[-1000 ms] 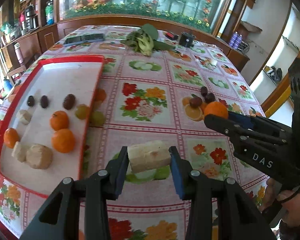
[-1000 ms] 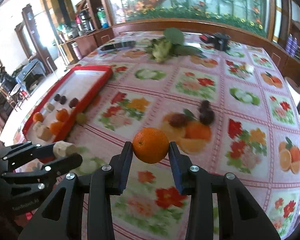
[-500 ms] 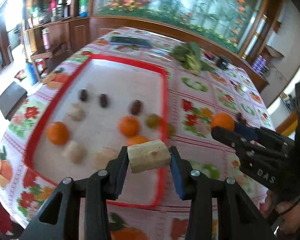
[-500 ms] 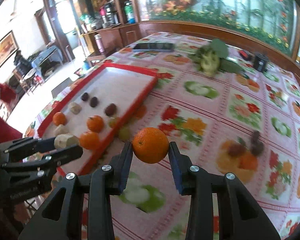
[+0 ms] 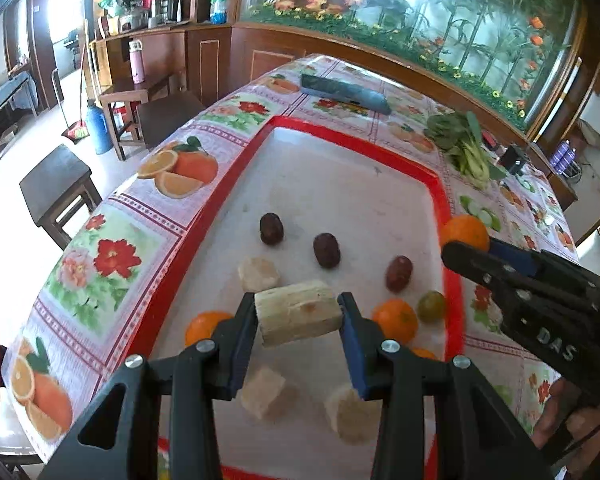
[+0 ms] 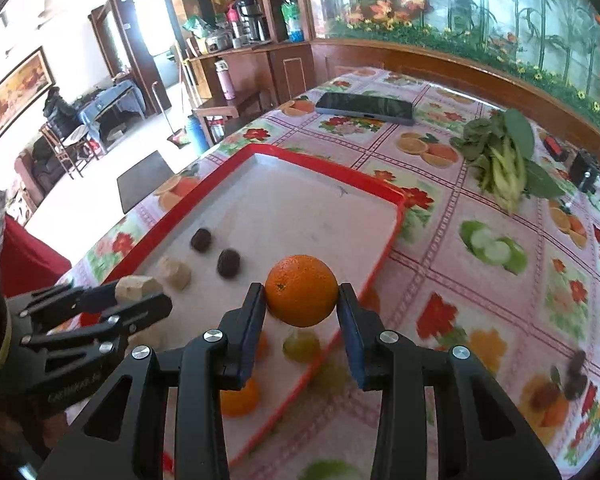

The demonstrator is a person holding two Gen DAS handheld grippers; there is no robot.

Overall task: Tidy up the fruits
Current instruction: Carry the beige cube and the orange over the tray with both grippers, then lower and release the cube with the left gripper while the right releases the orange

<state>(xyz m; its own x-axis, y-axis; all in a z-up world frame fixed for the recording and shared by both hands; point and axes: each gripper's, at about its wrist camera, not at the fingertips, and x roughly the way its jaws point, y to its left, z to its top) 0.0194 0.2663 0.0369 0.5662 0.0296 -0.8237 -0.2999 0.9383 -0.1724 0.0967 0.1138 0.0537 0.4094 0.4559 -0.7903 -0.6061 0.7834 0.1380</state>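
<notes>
My left gripper (image 5: 298, 320) is shut on a pale cut chunk of sugarcane (image 5: 297, 317) and hangs over the red-rimmed tray (image 5: 236, 184). My right gripper (image 6: 301, 300) is shut on an orange (image 6: 301, 295) above the tray's right rim (image 6: 394, 220). On the tray lie three dark dates (image 5: 326, 250), several pale chunks (image 5: 259, 274), oranges (image 5: 395, 320) and a green fruit (image 5: 431, 306). In the left wrist view the right gripper (image 5: 466, 240) enters from the right with its orange (image 5: 464, 232). The right wrist view shows the left gripper (image 6: 140, 294) at the left with its chunk (image 6: 138, 287).
A dark phone (image 6: 366, 108) lies beyond the tray. Leafy greens (image 6: 504, 160) and a small black object (image 6: 586, 170) sit at the far right of the flowered tablecloth. A few dark fruits (image 6: 572, 376) rest on the cloth at the right. Stools (image 5: 56, 184) stand off the table's left edge.
Both grippers have swung left from the open tablecloth to over the tray, each keeping its load. The tray's fruit now lies directly under the left gripper.
</notes>
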